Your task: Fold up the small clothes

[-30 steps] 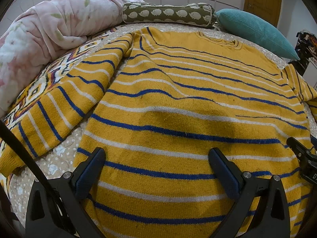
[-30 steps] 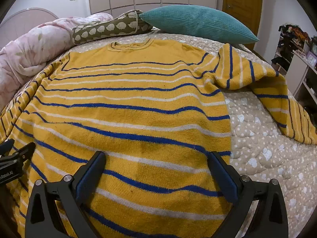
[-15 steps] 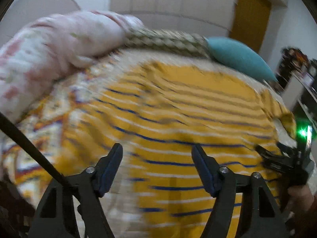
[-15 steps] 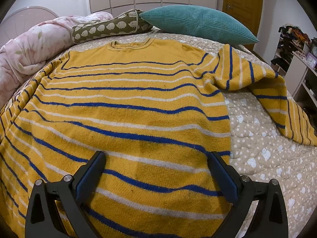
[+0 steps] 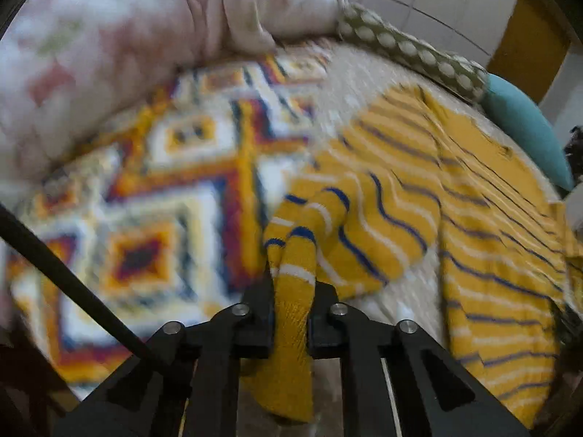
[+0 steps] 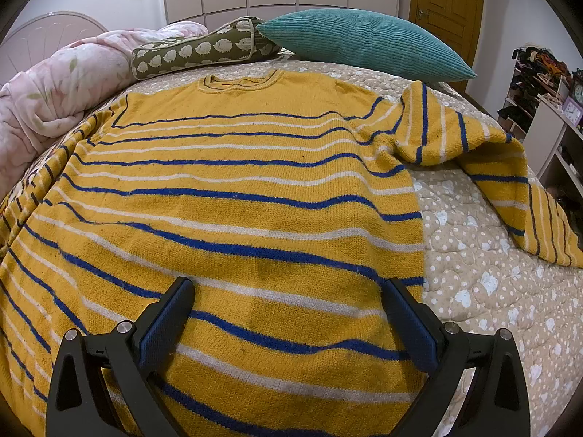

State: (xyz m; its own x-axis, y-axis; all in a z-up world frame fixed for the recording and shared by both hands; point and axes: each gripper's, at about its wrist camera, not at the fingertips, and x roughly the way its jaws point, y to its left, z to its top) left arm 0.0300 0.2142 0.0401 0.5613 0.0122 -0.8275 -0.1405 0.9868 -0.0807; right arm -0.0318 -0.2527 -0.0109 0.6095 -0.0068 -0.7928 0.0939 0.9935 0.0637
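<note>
So the left gripper (image 5: 291, 291) has its two fingers pinched together on the cuff end of the sweater's left sleeve (image 5: 295, 284), and the yellow knit hangs down between the black arms toward the camera. Off to the left of that gripper there's a patterned blanket (image 5: 160, 196) with orange, white and dark diamond shapes, and up beyond it a pink floral comforter (image 5: 127, 29), all pretty blurry in this view. Ahead and to the right of the clamped cuff, the sleeve bunches up and runs back to the body of the yellow striped sweater (image 6: 237, 189), which lies flat on the beige dotted bedspread (image 6: 484, 284), neckline at the far end. The right gripper (image 6: 288, 313) has its fingers wide apart, nothing between them, hovering low over the hem end of the sweater; can't tell if the tips actually touch the knit. Far ahead of it sit a green hedgehog-print bolster (image 6: 204, 51) and a teal corduroy pillow (image 6: 364, 40). To the right of that gripper the sweater's right sleeve (image 6: 503, 178) lies humped up and draped toward the edge of the bed.
</note>
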